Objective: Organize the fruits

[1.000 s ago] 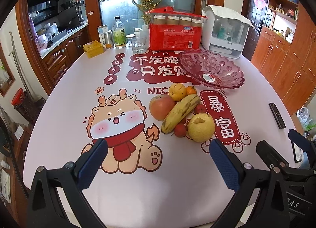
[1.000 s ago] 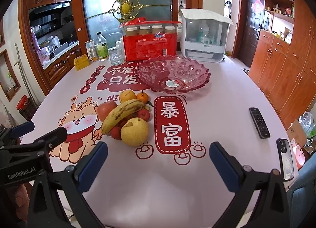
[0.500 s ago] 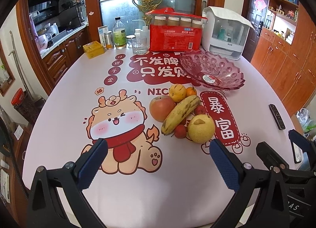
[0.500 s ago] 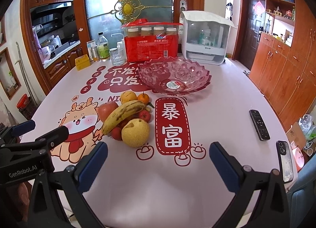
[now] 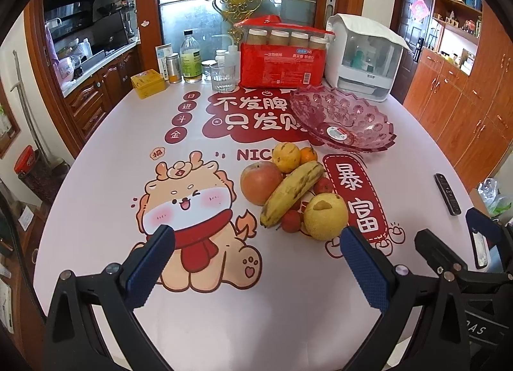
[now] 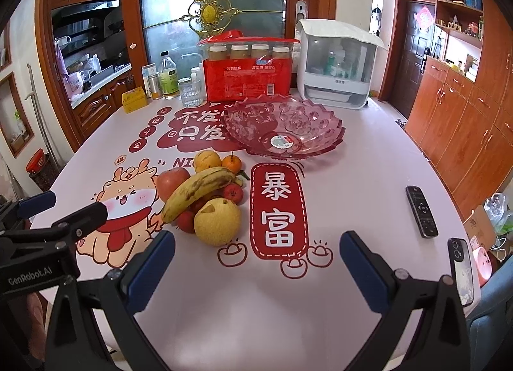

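A pile of fruit lies mid-table: a banana (image 5: 292,192) on top, a red apple (image 5: 260,182), a yellow pear (image 5: 325,217), an orange (image 5: 286,157), a tangerine (image 5: 308,156) and small red fruits (image 5: 291,220). The banana (image 6: 197,193) and pear (image 6: 217,221) also show in the right wrist view. An empty pink glass bowl (image 5: 341,120) stands behind the pile; it also shows in the right wrist view (image 6: 283,127). My left gripper (image 5: 256,262) is open and empty, short of the pile. My right gripper (image 6: 256,262) is open and empty, to the pile's right.
A red cup package (image 5: 283,61), a white appliance (image 5: 365,56), bottles (image 5: 190,58), a glass (image 5: 222,77) and a yellow box (image 5: 148,83) line the far edge. A remote (image 6: 421,215) and a phone (image 6: 461,266) lie at the right edge.
Both grippers have crept slightly forward toward the fruit; jaws stay open. Nothing on the table has moved.
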Available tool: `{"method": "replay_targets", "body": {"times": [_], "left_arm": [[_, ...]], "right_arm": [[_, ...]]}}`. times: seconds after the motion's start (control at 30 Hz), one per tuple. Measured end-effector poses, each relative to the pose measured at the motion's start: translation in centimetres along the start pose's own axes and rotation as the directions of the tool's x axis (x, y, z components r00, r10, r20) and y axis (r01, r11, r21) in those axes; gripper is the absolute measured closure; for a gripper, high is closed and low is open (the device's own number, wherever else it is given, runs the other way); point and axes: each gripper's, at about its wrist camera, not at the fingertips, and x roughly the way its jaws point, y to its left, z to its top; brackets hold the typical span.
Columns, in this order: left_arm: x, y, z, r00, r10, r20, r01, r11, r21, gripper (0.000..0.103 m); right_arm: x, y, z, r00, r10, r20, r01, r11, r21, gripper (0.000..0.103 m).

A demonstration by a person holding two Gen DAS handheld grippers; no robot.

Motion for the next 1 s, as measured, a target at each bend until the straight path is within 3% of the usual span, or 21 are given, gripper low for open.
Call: {"method": "replay_targets", "body": {"times": [0.37, 0.53, 0.73, 1.0], "left_arm": [[0.3, 0.7, 1.8, 1.0, 0.013, 0.01, -0.013, 1.0, 0.002, 0.001], [-0.1, 0.6, 2.7, 0.999, 0.024, 0.04, -0.026, 0.999, 0.029, 0.001], [-0.4, 0.9, 3.8, 0.996, 0.053, 0.078, -0.055, 0.998, 0.03, 0.001], [0.2, 1.2, 4.2, 0.995, 0.057, 0.083, -0.061, 0.997, 0.039, 0.001]], "right_arm": [[0.0, -0.1, 1.2, 1.0, -0.006, 0.026, 0.006, 1.0, -0.013, 0.0], [-0.8, -0.5, 2.0, 0.996, 0.023, 0.091, -0.021, 1.0, -0.016, 0.0], [-1.0, -0.8, 3.1, 0.989, 0.001, 0.146, 0.003, 1.0, -0.029, 0.0], [0.6, -1.6, 3.5, 0.992, 0.033, 0.121, -0.032, 0.999, -0.006, 0.0]]}}
